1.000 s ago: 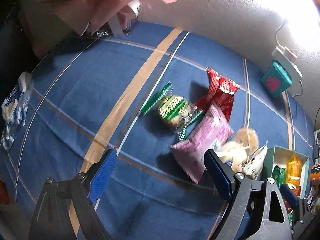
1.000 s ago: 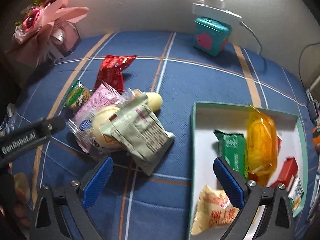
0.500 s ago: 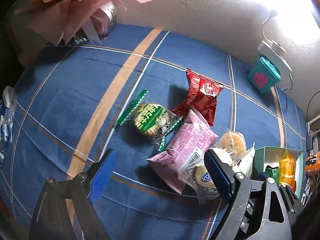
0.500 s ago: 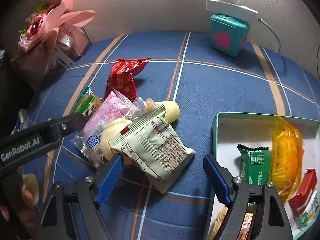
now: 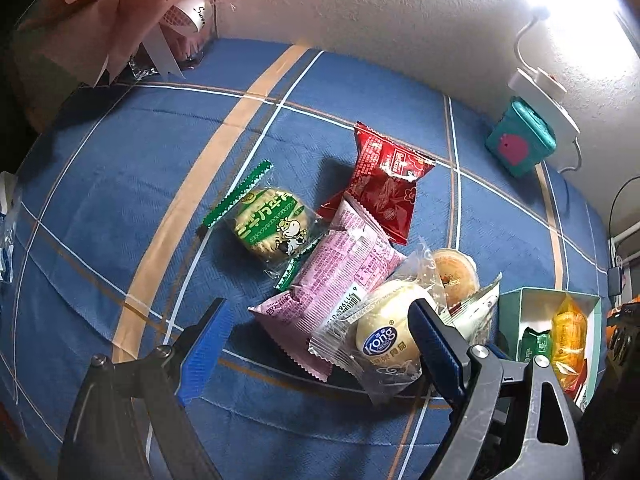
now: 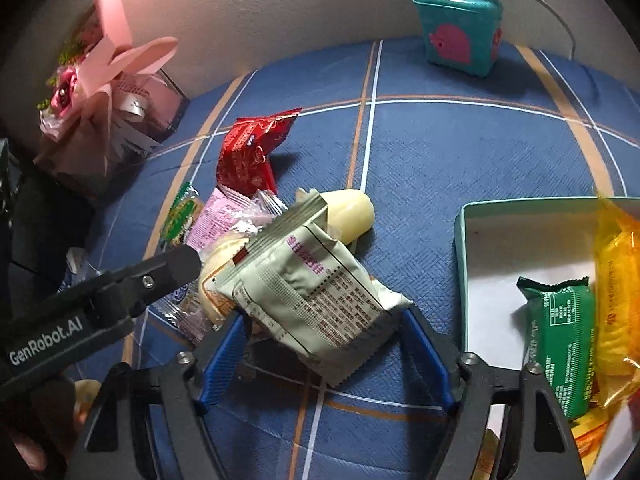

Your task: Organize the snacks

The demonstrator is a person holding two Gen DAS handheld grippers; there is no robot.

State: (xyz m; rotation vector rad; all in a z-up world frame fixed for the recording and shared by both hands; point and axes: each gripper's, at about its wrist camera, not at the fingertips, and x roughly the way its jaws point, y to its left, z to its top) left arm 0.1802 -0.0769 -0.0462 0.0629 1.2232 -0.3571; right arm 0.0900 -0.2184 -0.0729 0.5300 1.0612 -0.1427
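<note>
Blue plaid tablecloth (image 5: 120, 168) under a textured white wall. Far left corner: pink-wrapped bouquet (image 6: 96, 92). Mid-cloth, snack heap: green biscuit packet (image 5: 272, 226), red packet (image 5: 386, 184), pink packet (image 5: 340, 280), clear-wrapped bun (image 5: 386, 340). My left gripper (image 5: 320, 344) hangs over the heap, jaws wide, holding nothing. My right gripper (image 6: 320, 354) has just been closing; its blue fingers (image 6: 222, 360) flank the pale green sachet (image 6: 316, 292), whether they touch it I cannot tell. At the right edge, the teal tray (image 6: 464, 280) holds a green bar (image 6: 560, 340) and an orange packet (image 6: 620, 280). Far right corner: teal box (image 6: 460, 28).
</note>
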